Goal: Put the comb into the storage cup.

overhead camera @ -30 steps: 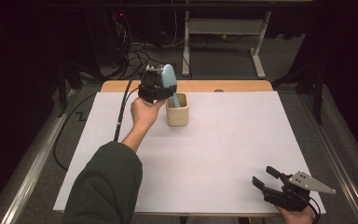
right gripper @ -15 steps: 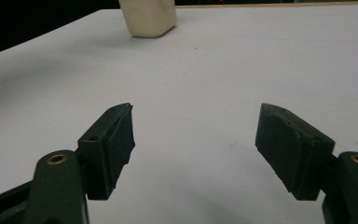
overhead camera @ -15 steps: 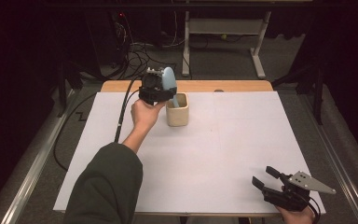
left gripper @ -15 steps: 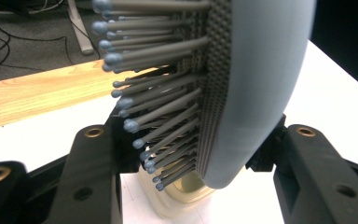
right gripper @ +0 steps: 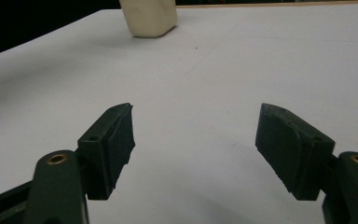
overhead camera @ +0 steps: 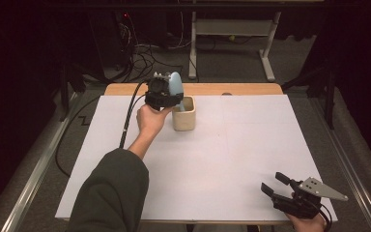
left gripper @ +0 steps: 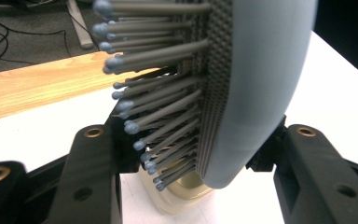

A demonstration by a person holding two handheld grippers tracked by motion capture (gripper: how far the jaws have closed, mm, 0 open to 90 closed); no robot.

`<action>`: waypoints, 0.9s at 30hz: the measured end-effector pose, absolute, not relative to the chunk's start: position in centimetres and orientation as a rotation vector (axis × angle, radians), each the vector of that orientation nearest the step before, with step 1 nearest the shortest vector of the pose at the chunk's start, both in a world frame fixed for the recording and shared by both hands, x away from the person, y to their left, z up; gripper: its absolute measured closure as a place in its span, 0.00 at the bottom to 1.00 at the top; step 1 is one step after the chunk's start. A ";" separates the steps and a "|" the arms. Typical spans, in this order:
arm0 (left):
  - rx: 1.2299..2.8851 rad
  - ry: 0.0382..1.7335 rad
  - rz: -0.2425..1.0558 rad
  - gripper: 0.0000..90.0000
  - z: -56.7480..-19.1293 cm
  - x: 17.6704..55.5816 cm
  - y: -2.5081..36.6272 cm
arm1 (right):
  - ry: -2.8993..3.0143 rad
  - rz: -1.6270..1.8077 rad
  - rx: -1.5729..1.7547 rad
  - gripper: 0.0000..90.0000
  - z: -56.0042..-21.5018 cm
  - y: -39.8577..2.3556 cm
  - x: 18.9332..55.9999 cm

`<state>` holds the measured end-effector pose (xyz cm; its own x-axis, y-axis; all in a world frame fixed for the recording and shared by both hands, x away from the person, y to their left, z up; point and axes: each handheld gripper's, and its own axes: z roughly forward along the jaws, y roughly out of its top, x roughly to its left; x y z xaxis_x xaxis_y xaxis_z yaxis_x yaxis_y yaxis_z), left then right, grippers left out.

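My left gripper (overhead camera: 170, 99) is at the far side of the table, shut on a light blue hairbrush (overhead camera: 175, 84). The brush (left gripper: 261, 84) stands nearly upright between the two jaws, its grey bristles (left gripper: 158, 107) facing left in the left gripper view. Its lower end hangs over the mouth of a cream cup (overhead camera: 184, 116) (left gripper: 182, 203); how deep it reaches is hidden. My right gripper (overhead camera: 273, 183) rests low at the near right corner, open, with only white paper between its pads (right gripper: 116, 140). The cup (right gripper: 149, 16) shows far off in that view.
White paper (overhead camera: 232, 159) covers the tabletop, leaving a wooden strip (overhead camera: 222, 89) bare along the far edge. A black cable (overhead camera: 128, 121) trails from the left gripper off the table's left. Metal rails (overhead camera: 34, 169) run along both sides. Beyond stand a table frame (overhead camera: 232, 29) and floor cables.
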<state>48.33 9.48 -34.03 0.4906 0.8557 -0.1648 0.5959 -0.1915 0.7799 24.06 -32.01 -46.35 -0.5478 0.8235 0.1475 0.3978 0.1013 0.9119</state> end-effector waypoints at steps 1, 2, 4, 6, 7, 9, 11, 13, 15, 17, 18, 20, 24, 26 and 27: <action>1.898 1.205 0.390 0.56 -34.1 48.3 9.4 | 1.986 1.437 1.193 0.32 -46.4 -32.0 24.1; 1.898 1.206 0.390 0.56 -34.1 48.3 9.4 | 1.987 1.436 1.191 0.32 -46.4 -32.0 24.1; 1.904 1.203 0.392 0.56 -34.2 48.3 9.3 | 1.989 1.434 1.192 0.32 -46.4 -32.0 24.1; 1.907 1.201 0.395 0.56 -34.2 48.3 9.2 | 1.987 1.435 1.191 0.32 -46.4 -32.0 24.1; 1.907 1.202 0.396 0.56 -34.3 48.3 9.2 | 1.987 1.436 1.190 0.32 -46.4 -32.0 24.1; 1.910 1.202 0.398 0.56 -34.3 48.3 9.1 | 1.989 1.435 1.192 0.32 -46.4 -32.0 24.1; 1.913 1.201 0.399 0.56 -34.4 48.4 9.0 | 1.989 1.435 1.192 0.32 -46.4 -32.0 24.1; 1.918 1.200 0.398 0.56 -34.4 48.4 9.0 | 1.987 1.436 1.193 0.32 -46.4 -32.0 24.1; 1.917 1.200 0.399 0.55 -34.5 48.4 8.9 | 1.988 1.437 1.192 0.32 -46.4 -32.0 24.1; 1.918 1.200 0.398 0.55 -34.6 48.4 8.9 | 1.989 1.436 1.192 0.32 -46.4 -32.0 24.1; 1.919 1.201 0.397 0.55 -34.6 48.4 8.9 | 1.989 1.435 1.192 0.32 -46.4 -32.0 24.1; 1.921 1.201 0.398 0.55 -34.7 48.4 8.9 | 1.988 1.437 1.192 0.32 -46.4 -32.0 24.1; 1.928 1.191 0.400 0.54 -34.9 48.3 9.0 | 1.990 1.436 1.191 0.32 -46.4 -32.0 24.1; 1.929 1.197 0.398 0.54 -34.9 48.3 9.1 | 1.990 1.435 1.190 0.32 -46.4 -32.0 24.1; 1.929 1.200 0.399 0.54 -34.9 48.3 9.2 | 1.990 1.435 1.189 0.32 -46.4 -32.0 24.1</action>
<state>48.32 9.18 -34.90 0.4977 0.8553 -0.1441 0.5990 -0.2188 0.7703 24.10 -32.00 -46.38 -0.5507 0.8220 0.1453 0.3978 0.1054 0.9114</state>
